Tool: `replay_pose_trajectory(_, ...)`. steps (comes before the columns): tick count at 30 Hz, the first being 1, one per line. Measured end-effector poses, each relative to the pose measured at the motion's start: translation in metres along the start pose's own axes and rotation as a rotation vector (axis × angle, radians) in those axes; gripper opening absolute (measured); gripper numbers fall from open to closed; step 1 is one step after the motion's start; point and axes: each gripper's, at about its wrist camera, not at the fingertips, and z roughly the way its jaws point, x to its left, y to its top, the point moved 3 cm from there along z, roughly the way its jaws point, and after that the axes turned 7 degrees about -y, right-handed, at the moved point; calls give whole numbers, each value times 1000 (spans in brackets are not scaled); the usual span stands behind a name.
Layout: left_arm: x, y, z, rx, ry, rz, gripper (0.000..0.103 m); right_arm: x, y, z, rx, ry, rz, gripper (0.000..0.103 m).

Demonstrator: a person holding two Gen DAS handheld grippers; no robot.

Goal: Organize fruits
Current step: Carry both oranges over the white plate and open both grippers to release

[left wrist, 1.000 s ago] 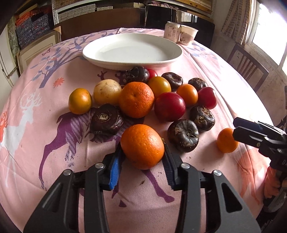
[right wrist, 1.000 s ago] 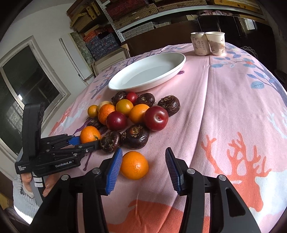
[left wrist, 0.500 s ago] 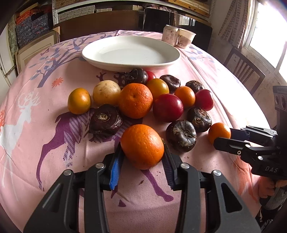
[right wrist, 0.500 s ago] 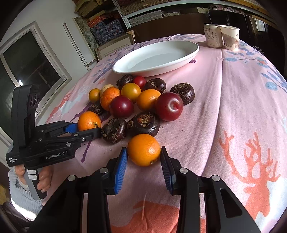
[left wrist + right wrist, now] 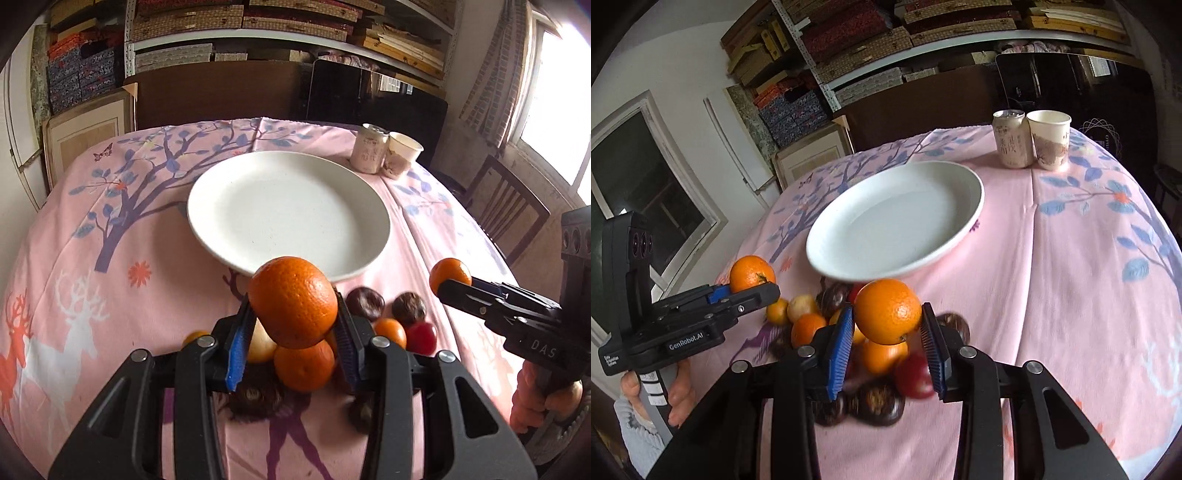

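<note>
My left gripper (image 5: 291,332) is shut on a large orange (image 5: 293,301) and holds it in the air above the fruit pile. My right gripper (image 5: 886,332) is shut on a smaller orange (image 5: 888,310), also lifted; it shows in the left wrist view (image 5: 450,275) at the right. The left gripper's orange shows in the right wrist view (image 5: 751,273). An empty white plate (image 5: 288,210) lies just beyond both. More oranges (image 5: 304,365), red fruit (image 5: 421,338) and dark brown fruit (image 5: 365,303) lie on the pink cloth below.
A can (image 5: 369,153) and a paper cup (image 5: 400,155) stand at the table's far right. A wooden chair (image 5: 506,218) stands beside the table at the right. Shelves with boxes (image 5: 258,33) fill the back wall.
Both grippers have lifted their oranges off the cloth and moved forward toward the plate. The right gripper closed on its orange during the earlier frames.
</note>
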Motion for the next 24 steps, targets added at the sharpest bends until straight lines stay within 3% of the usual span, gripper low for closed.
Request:
replay_pose_trajectory(5,18,28,46,42,-10,-49,40,0,32,50,16,-53,-3,37)
replay_pose_trajectory(10,30,27,74,68,-27,-62,41,-13,38,76,13,-68,14,40)
replay_pose_trajectory(12,29,27,72,62,-8,-36,43,-17,37,78,7,-54,28,46)
replay_pose_trajectory(14,28,26,62,38,-4,-33,57,-20,38,75,-3,-48,46,46)
replay_pose_trajectory(16,29,26,49,3,6,-32,63,-20,37,68,-19,-22,53,46)
replay_pose_trajectory(22,45,17,17,-73,19,-93,66,-26,18,46,-41,-38,58,47)
replay_pose_trajectory(24,55,7,11,-77,37,-122,70,-27,11,37,-55,-48,60,54)
